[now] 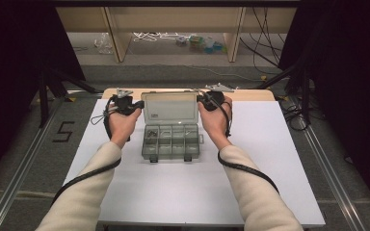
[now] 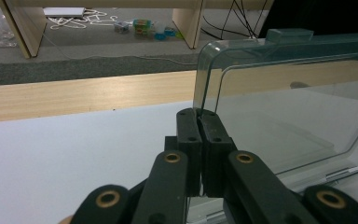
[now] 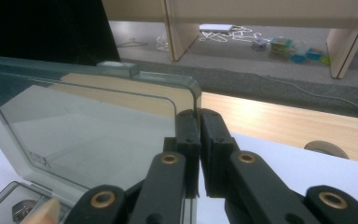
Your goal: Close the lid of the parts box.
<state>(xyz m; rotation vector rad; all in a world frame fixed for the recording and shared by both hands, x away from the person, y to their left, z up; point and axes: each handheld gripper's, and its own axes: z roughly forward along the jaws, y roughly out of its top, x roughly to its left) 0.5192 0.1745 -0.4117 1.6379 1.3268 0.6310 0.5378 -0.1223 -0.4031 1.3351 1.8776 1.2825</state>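
Clear smoky plastic forms the lid (image 1: 169,107) of a compartment box (image 1: 171,141) that sits toward the far edge of a white surface (image 1: 173,192), midway between its left and right edges, with the lid standing up on the far side of the tray. Both tools are clamped on that lid: the left tool (image 1: 135,107) pinches its left side edge and the right tool (image 1: 203,99) pinches its right side edge, each near an upper corner. In the left gripper view the two black jaws are pressed together on the thin rim of the lid (image 2: 279,107), with the left tool (image 2: 198,114) meeting it just below the rounded corner. The right gripper view shows the same hold mirrored, the right tool (image 3: 198,114) closed tight on the lid (image 3: 88,126) where its edge runs down from the curved corner. From the high view, two forearms in cream sleeves reach in from the near edge of the surface, one on each side of the box. Small metal parts lie in several compartments of the tray. A strip of bare wood runs along the far edge of the surface, beyond the white sheet
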